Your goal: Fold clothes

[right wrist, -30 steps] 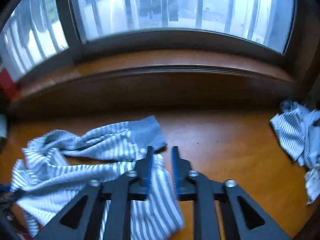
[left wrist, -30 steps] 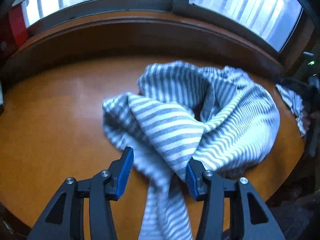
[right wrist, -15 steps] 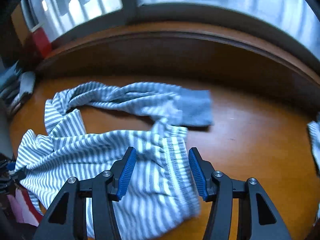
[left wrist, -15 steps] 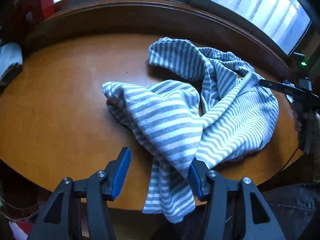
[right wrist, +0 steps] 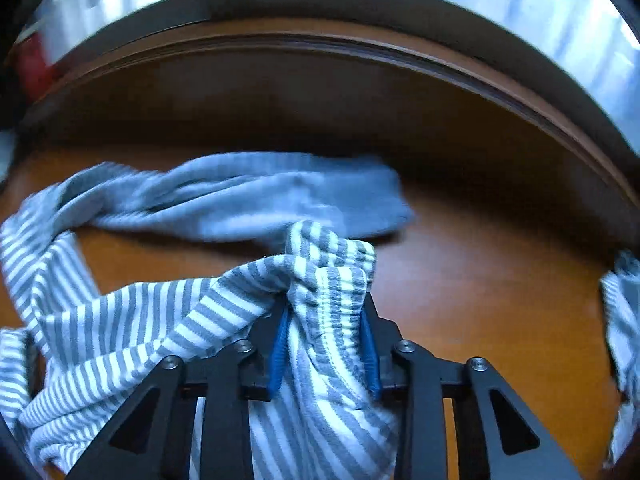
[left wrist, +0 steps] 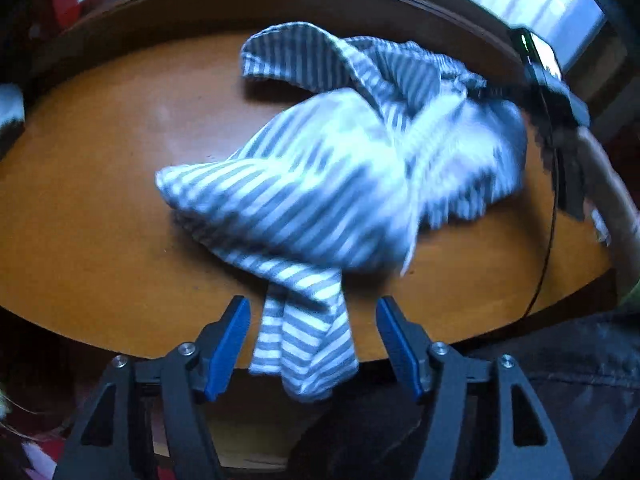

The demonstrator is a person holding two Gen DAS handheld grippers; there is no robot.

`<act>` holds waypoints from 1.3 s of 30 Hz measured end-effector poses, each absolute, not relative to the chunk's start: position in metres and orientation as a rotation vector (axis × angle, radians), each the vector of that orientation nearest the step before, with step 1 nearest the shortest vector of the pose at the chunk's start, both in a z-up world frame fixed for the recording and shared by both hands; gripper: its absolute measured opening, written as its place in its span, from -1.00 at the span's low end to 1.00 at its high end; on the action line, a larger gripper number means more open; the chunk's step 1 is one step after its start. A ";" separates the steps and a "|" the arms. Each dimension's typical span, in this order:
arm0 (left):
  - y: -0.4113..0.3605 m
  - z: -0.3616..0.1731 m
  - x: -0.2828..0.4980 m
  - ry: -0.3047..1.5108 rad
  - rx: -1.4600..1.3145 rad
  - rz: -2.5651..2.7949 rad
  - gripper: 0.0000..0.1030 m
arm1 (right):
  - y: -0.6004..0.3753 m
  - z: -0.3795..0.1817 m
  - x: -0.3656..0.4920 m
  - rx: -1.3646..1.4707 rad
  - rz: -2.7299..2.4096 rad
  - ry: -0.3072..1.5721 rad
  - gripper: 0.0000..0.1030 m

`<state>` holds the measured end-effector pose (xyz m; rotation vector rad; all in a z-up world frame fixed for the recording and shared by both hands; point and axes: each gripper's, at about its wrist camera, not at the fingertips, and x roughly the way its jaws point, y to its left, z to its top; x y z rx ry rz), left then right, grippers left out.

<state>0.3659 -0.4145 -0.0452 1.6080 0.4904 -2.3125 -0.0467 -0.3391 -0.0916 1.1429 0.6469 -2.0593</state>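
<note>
Right claw clamps the bunched waistband of the striped garment. Left claw gapes wide, empty; a dangling end hangs between its jaws over the surface's near edge.

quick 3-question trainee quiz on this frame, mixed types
1. True or false: the right tool is shut on the striped garment.
2. The left tool is: A) open, with a hanging end of cloth between its fingers; B) clamped on cloth; C) out of view.
3. Fill in: the garment lies on a ____ table.

Key: 1 true; 2 A; 3 wooden.
</note>
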 end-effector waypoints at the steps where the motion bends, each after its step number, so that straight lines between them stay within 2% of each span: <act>1: -0.411 -0.047 0.363 0.472 1.620 -2.311 0.22 | -0.334 -0.090 -0.054 1.157 -2.074 0.631 -0.39; 9: -0.404 -0.066 0.332 0.387 1.626 -2.241 0.25 | -0.287 -0.074 -0.098 1.262 -2.118 0.464 -0.36; 12: -0.412 -0.060 0.335 0.455 1.586 -2.193 0.26 | -0.264 -0.059 -0.104 1.251 -2.082 0.406 -0.29; 14: -0.417 -0.057 0.337 0.492 1.562 -2.172 0.26 | -0.252 -0.041 -0.100 1.165 -2.048 0.418 -0.19; 16: -0.420 -0.053 0.337 0.511 1.539 -2.165 0.26 | -0.247 -0.027 -0.092 1.078 -1.998 0.457 -0.01; 20: -0.417 -0.048 0.323 0.427 1.510 -2.209 0.24 | -0.251 -0.027 -0.054 0.909 -1.887 0.700 0.00; 22: -0.413 -0.043 0.316 0.377 1.486 -2.248 -0.11 | -0.272 -0.040 -0.041 0.847 -1.847 0.814 0.00; 23: -0.412 -0.040 0.312 0.364 1.482 -2.264 -0.50 | -0.283 -0.049 -0.039 0.840 -1.827 0.869 0.00; 25: -0.412 -0.033 0.304 0.331 1.471 -2.286 -0.77 | -0.302 -0.070 -0.046 0.879 -1.800 0.925 0.00; 26: -0.413 -0.029 0.300 0.300 1.459 -2.299 -0.79 | -0.305 -0.077 -0.048 0.903 -1.796 0.934 0.00; 27: -0.416 -0.023 0.296 0.272 1.448 -2.309 -0.80 | -0.308 -0.082 -0.049 0.929 -1.794 0.939 -0.08; 28: -0.419 -0.018 0.292 0.243 1.436 -2.320 -0.81 | -0.310 -0.088 -0.050 0.955 -1.792 0.944 -0.54; 29: -0.430 -0.010 0.292 0.220 1.417 -2.331 -0.82 | -0.310 -0.084 -0.050 0.958 -1.818 0.912 -0.83; 30: -0.441 -0.002 0.292 0.198 1.398 -2.343 -0.82 | -0.309 -0.077 -0.050 0.954 -1.851 0.871 -0.96; 35: -0.505 0.059 0.286 -0.002 1.212 -2.365 -0.82 | -0.308 -0.004 -0.043 0.810 -2.021 0.682 -0.97; 39: -0.541 0.126 0.285 -0.043 1.026 -2.402 -0.82 | -0.307 0.065 -0.037 0.656 -2.145 0.530 -0.97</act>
